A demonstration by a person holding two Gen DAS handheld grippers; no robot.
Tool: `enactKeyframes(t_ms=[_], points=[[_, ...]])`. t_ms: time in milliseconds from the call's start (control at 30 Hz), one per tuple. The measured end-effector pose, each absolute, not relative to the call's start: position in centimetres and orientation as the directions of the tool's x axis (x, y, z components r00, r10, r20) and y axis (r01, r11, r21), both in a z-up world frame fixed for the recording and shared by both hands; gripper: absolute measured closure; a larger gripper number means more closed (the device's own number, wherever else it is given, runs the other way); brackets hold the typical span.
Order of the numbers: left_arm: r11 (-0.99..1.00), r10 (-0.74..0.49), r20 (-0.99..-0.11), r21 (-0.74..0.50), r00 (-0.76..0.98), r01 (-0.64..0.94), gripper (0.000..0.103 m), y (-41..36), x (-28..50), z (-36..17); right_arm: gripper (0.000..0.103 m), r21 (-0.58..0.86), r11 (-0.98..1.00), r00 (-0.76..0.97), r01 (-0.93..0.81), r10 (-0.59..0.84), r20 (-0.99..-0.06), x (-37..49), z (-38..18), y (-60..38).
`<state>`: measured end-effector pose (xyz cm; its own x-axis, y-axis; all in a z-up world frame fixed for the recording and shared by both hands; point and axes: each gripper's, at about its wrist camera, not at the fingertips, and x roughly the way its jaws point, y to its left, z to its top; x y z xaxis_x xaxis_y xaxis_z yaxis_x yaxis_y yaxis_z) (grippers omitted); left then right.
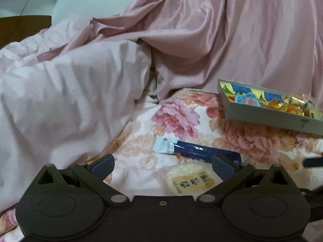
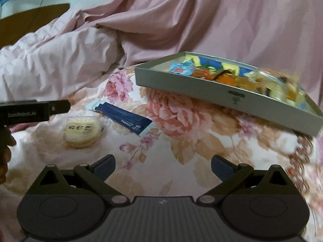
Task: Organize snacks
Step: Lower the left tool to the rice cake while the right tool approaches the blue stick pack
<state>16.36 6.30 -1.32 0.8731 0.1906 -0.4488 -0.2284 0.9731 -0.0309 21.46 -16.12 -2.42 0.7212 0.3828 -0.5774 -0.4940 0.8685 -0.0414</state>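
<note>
The shallow grey metal tray runs off the left-wrist frame's right edge; in the right-wrist view its wrapped sweets at upper right blur beyond telling. The round pale rice cracker packet is partly hidden behind the left tool.

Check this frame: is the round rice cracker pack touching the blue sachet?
Apart. The right wrist view shows a strip of floral bedsheet between the round rice cracker pack and the blue sachet; in the left wrist view they only appear close.
</note>
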Motion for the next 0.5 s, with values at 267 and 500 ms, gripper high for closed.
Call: enactKeyframes(t_ms=[267,500], points=[[0.971,0.126,-0.49,-0.117,0.863,-0.209,0.001,8.0,17.1,-2.2,0.001,-0.155,0.71,0.647,-0.687,0.5,-0.576,25.6,-3.8,-12.1],[0.97,0.096,-0.518,-0.143,0.85,-0.197,0.001,8.4,17.6,-2.9,0.013,-0.134,0.625,0.561,-0.769,0.558,-0.612,29.3,-6.1,-9.2]])
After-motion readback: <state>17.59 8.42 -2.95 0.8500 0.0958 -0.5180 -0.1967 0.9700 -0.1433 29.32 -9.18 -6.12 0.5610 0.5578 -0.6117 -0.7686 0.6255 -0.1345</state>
